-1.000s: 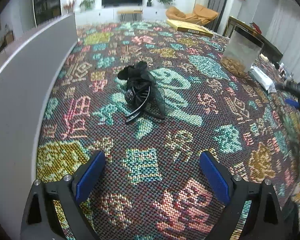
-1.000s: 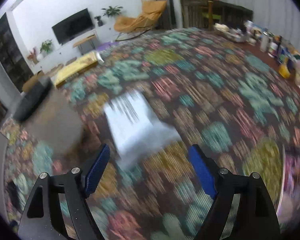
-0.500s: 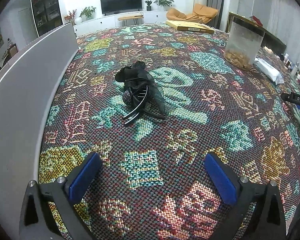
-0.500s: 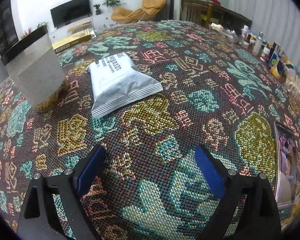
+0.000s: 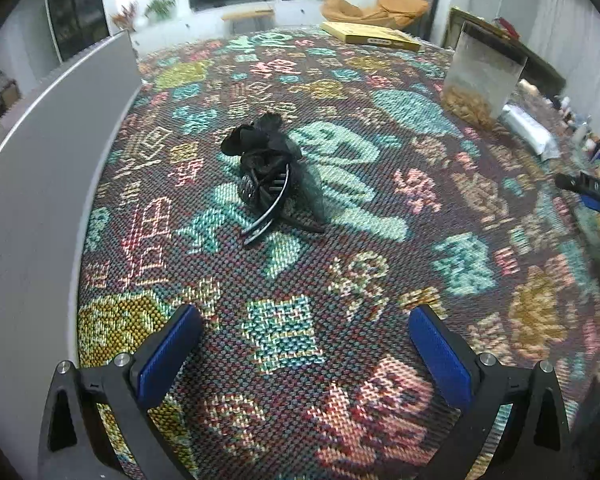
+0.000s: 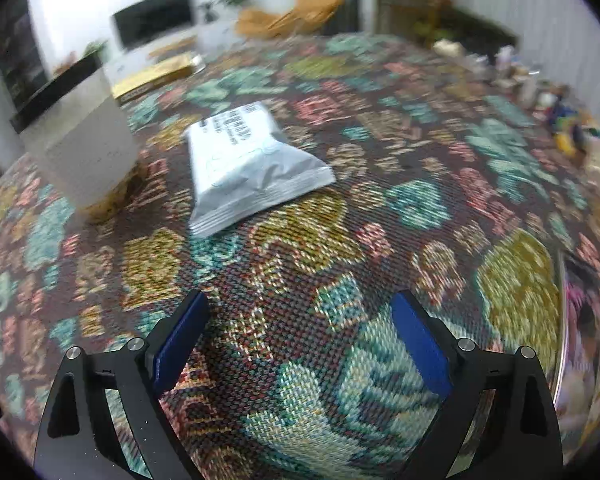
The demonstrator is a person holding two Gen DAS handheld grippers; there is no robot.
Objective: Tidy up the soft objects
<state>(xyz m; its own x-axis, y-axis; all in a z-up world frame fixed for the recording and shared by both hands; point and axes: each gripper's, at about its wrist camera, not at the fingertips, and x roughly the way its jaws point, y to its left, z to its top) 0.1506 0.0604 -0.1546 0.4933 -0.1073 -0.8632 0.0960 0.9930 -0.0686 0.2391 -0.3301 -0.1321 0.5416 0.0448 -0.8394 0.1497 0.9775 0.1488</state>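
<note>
Facing: left tongs (image 5: pixel 304 344) point at a black fabric bundle (image 5: pixel 266 164) straight ahead on the table (image 5: pixel 480 272), well apart.
Bundle axis: runs away from the tongs, leaning slightly left.
Left tongs: just spread wide, empty.
Right tongs (image 6: pixel 298 340): likewise widened, empty; white soft pack (image 6: pixel 248 164) ahead-left, nearer.

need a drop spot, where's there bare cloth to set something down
Bare cloth lies between the left gripper and the black hair accessory, and between the open right gripper and the white packet. It is crowded around the clear container, with the packet close beside it, and along the cluttered far right edge.
</note>
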